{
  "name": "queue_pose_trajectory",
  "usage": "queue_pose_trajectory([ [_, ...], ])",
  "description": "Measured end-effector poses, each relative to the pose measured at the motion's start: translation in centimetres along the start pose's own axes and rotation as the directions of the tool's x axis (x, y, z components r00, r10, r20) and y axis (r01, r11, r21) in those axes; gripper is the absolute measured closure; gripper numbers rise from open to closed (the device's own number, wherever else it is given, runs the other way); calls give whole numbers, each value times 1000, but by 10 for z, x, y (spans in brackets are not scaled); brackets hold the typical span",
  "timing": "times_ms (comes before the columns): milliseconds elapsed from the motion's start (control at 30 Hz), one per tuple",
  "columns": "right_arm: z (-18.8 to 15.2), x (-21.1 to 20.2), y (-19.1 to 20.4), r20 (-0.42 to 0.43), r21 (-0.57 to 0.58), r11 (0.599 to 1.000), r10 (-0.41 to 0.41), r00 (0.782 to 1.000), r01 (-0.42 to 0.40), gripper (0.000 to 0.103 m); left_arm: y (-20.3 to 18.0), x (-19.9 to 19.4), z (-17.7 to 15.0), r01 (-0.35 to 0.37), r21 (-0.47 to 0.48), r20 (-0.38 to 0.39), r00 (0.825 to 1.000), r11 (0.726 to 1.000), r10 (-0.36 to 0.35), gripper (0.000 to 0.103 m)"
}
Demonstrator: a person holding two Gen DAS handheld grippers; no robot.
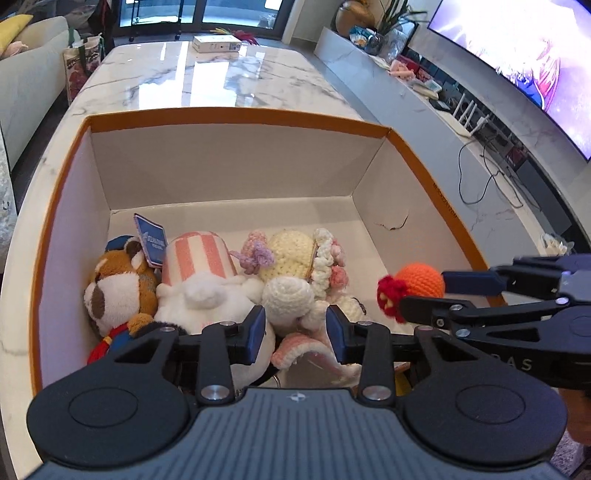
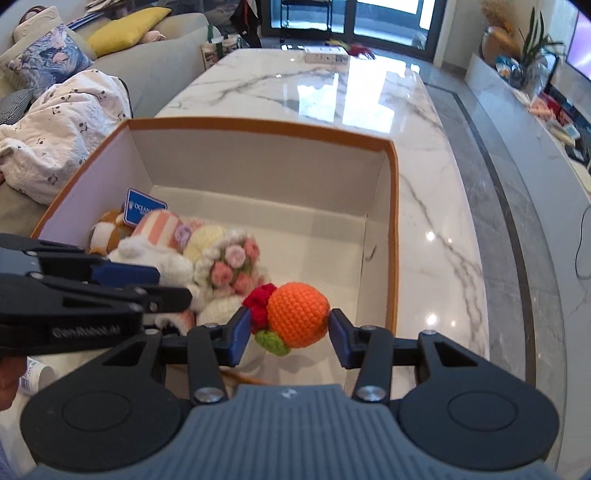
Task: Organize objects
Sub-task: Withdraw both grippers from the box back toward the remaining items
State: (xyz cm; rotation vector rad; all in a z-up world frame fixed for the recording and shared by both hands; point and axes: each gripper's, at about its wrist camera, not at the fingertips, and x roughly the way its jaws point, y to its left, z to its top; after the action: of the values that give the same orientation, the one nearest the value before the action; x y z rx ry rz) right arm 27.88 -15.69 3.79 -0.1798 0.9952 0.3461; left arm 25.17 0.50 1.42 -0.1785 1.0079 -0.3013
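The right gripper (image 2: 286, 334) has its fingers clamped on an orange crochet ball (image 2: 297, 315). The left gripper (image 1: 295, 332) hangs with fingers apart – plush toys (image 1: 207, 291) just beyond them, inside the box (image 1: 236, 118) on the marble surface (image 1: 207, 77).

Beyond my work area I see a marble tabletop (image 2: 332, 92) with a small white carton (image 2: 325, 55) at its far end. A sofa (image 2: 162, 66) on the left carries a yellow cushion (image 2: 125, 29), a floral pillow (image 2: 48, 59) and a rumpled printed blanket (image 2: 62, 129). A television (image 1: 528, 55) glows on the right, above a low stone console (image 1: 424, 110).
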Motion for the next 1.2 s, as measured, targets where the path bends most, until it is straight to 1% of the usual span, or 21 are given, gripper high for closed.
queue_pose_trajectory([
  [100, 0, 0, -5, -12, 48, 999, 22, 1000, -22, 55, 2, -6, -4, 2, -9, 5, 1000, 1000, -2, 60],
  [200, -1, -1, -9, -25, 88, 995, 55, 998, -53, 54, 4, -19, -7, 2, -29, 27, 1000, 1000, -1, 60],
  [300, -5, -6, -8, -13, 103, 994, 49, 999, -47, 54, 4, -37, -12, 15, -51, 54, 998, 999, -12, 58],
  [333, -6, -9, -8, -5, 110, 993, 48, 999, -47, 54, 4, -45, -14, 21, -54, 64, 998, 998, -17, 56],
  [433, -12, -24, -8, 30, 124, 990, 60, 998, -63, 54, 0, -68, -20, 19, -51, 100, 995, 999, -14, 53],
  [533, -21, -45, -3, 85, 113, 991, 59, 995, -68, 54, -5, -91, -29, 15, -34, 131, 991, 999, -10, 50],
  [633, -33, -67, 7, 132, 86, 994, 61, 989, -73, 54, -8, -109, -42, 19, -20, 133, 991, 1000, -16, 44],
  [800, -62, -89, 23, 147, 64, 990, 115, 982, -126, 54, -6, -125, -70, -12, -16, 111, 994, 1000, 14, 39],
  [933, -90, -93, 36, 121, 58, 986, 148, 982, -155, 53, -9, -128, -95, -19, 9, 84, 996, 1000, 18, 33],
  [1100, -131, -89, 41, 57, 67, 989, 130, 990, -134, 49, -20, -122, -127, -12, 51, 45, 999, 999, 10, 32],
  [1200, -157, -85, 41, 10, 63, 994, 87, 996, -88, 48, -29, -113, -144, 12, 68, -5, 1000, 998, -12, 32],
])
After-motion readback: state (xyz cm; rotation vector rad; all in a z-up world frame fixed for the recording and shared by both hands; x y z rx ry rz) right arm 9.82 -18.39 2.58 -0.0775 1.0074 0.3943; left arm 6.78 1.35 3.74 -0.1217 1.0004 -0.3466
